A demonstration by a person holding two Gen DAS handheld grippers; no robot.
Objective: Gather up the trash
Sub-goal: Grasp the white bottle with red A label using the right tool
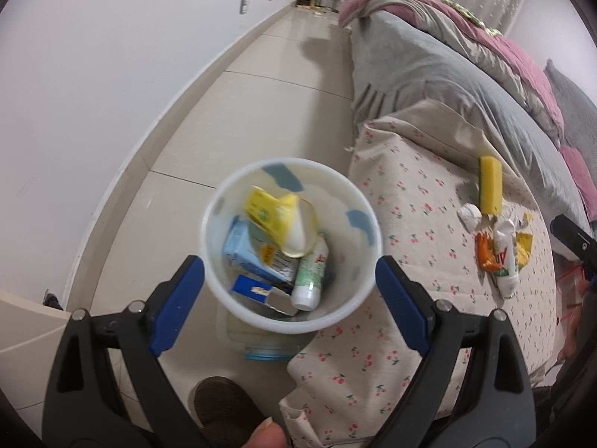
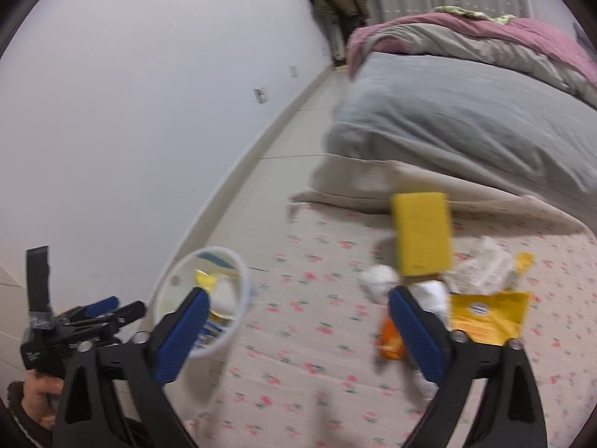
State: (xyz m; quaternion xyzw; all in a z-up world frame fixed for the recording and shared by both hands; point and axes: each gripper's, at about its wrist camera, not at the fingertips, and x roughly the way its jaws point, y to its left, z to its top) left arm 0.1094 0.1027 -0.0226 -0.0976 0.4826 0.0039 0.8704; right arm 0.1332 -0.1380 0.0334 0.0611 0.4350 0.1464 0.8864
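— How many bins?
— One white bin (image 1: pixel 224 291), with two tubes in all: one tube in the bin (image 1: pixel 311 276), one tube on the bed (image 1: pixel 503 261).
— Boxes?
— In the bin, one yellow box (image 1: pixel 270 211), one light blue carton (image 1: pixel 246 250), one dark blue box (image 1: pixel 250 286). On the bed, one yellow block (image 1: pixel 490 183) and one orange wrapper (image 1: pixel 485 252).

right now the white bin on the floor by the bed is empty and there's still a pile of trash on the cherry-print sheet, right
Not quite: the white bin is not empty. The left wrist view shows a yellow box, a blue carton and a white tube inside it. The rest holds: trash lies on the cherry-print sheet.
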